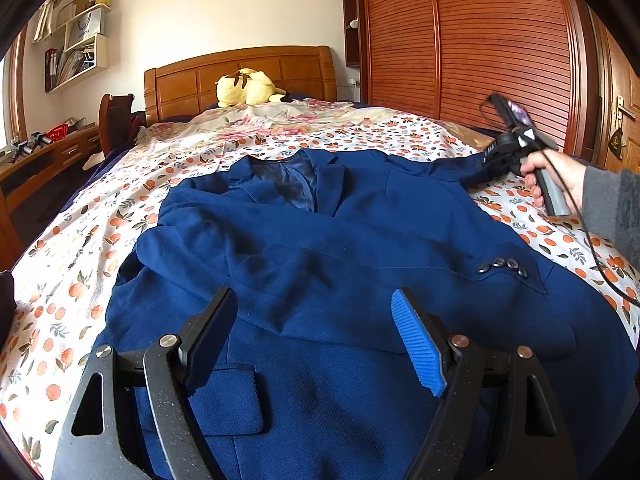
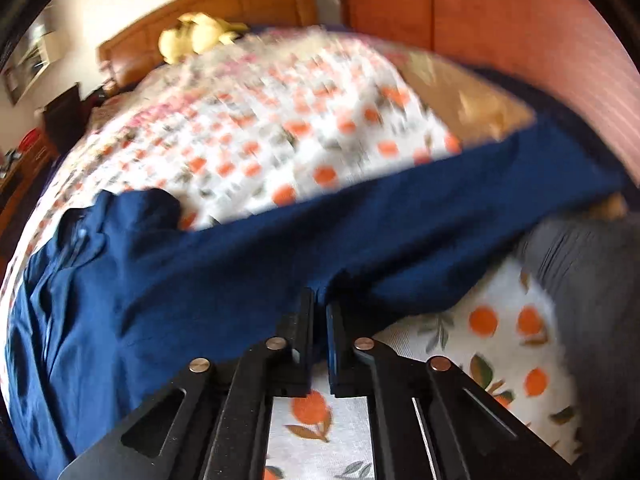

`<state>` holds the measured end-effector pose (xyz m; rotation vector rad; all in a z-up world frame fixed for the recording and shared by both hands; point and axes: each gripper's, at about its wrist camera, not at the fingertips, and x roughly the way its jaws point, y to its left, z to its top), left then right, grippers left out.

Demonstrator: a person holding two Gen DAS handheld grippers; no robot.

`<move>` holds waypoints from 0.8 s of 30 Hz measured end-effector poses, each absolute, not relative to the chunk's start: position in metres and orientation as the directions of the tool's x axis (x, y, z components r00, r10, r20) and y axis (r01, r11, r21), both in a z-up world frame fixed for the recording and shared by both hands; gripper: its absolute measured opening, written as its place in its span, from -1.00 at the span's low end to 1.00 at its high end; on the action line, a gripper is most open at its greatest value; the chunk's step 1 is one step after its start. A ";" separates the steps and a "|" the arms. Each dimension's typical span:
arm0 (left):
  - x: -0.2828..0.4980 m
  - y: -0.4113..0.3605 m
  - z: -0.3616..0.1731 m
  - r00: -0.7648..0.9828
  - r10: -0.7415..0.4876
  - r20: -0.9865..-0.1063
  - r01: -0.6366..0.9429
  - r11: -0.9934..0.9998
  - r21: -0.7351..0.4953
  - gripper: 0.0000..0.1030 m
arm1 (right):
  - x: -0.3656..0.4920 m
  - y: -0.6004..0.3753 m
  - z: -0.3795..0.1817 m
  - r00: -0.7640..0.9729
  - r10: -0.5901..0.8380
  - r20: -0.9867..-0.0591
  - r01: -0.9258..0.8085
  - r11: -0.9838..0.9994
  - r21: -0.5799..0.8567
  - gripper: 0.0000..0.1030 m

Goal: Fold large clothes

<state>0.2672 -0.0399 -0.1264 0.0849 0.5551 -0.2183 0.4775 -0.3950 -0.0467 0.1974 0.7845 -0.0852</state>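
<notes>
Right up close, the left gripper hangs wide open over the blue jacket, holding nothing, ready to help. Further over, the right gripper pinches the sleeve tight, likely to fold it across. Beyond, the jacket lies flat on the bed, below a yellow plush toy.

Readable text: one item only. White paper shopping bag on white wall shelf, upper left of left wrist view, carries small dark print reading "HONOR". Dark round tag hanging below brass door handle at right edge has gold mark, too small to read. Right wrist view motion-blurred, no legible text.
</notes>
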 end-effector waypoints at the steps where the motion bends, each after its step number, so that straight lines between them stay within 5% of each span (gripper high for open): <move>1: 0.267 -0.040 -0.126 0.828 -0.182 -0.531 0.228 0.973 0.022 0.56 | 0.473 -0.388 -0.037 0.725 -0.010 -0.688 0.132 0.983 0.125 -0.94; 9: 0.268 -0.040 -0.127 0.827 -0.177 -0.533 0.225 0.974 0.025 0.56 | 0.409 -0.297 0.030 0.813 0.162 -0.559 -0.192 0.981 0.004 -0.94; 17: 0.268 -0.041 -0.128 0.825 -0.172 -0.538 0.223 0.974 0.031 0.56 | 0.359 -0.228 0.008 0.700 0.278 -0.657 -0.398 0.917 -0.036 -0.94; 24: 0.268 -0.041 -0.128 0.824 -0.175 -0.539 0.223 0.974 0.025 0.56 | 0.352 -0.234 0.015 0.701 0.263 -0.663 -0.373 0.928 -0.026 -0.45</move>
